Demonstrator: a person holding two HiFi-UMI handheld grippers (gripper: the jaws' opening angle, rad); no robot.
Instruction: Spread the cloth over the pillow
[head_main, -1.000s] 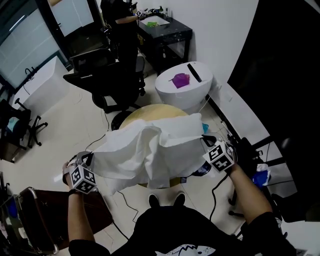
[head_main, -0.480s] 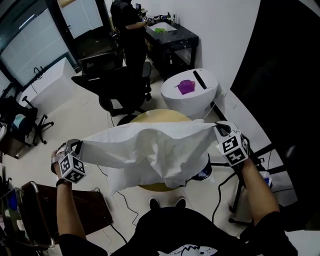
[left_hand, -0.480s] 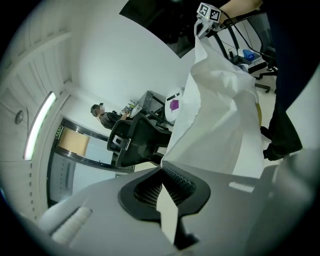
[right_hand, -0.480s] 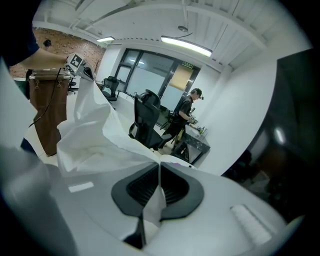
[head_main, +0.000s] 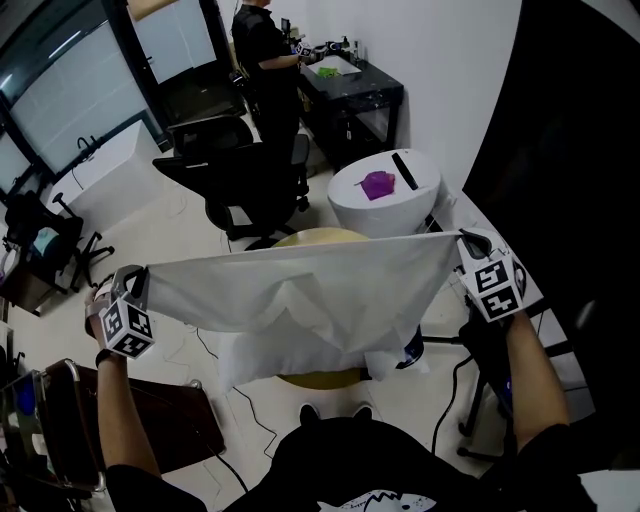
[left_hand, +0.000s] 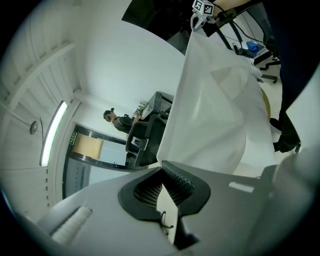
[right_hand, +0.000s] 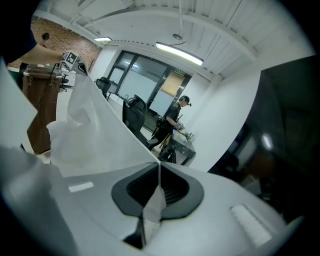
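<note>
Cloth (head_main: 300, 290) x1, pillow (head_main: 243, 363) x1, grippers (head_main: 142, 284) (head_main: 467, 243) x2

- Head view: evenly lit interior; daylight enters through the glazed wall (head_main: 60, 90) at 10 o'clock; frame falls to black from 1 to 5 o'clock.
- Cloth (head_main: 300, 290): brightest surface, nearly washed out; folds show only as soft grey shading.
- Left gripper view: heavy fisheye bending, black corners; light strip (left_hand: 52, 132) glares at 9 o'clock; foreground soft.
- Right gripper view: same fisheye; ceiling lamp (right_hand: 179, 53) bright at 12 o'clock; dark panel (right_hand: 285, 110) at 3 o'clock; foreground slightly blurred.
</note>
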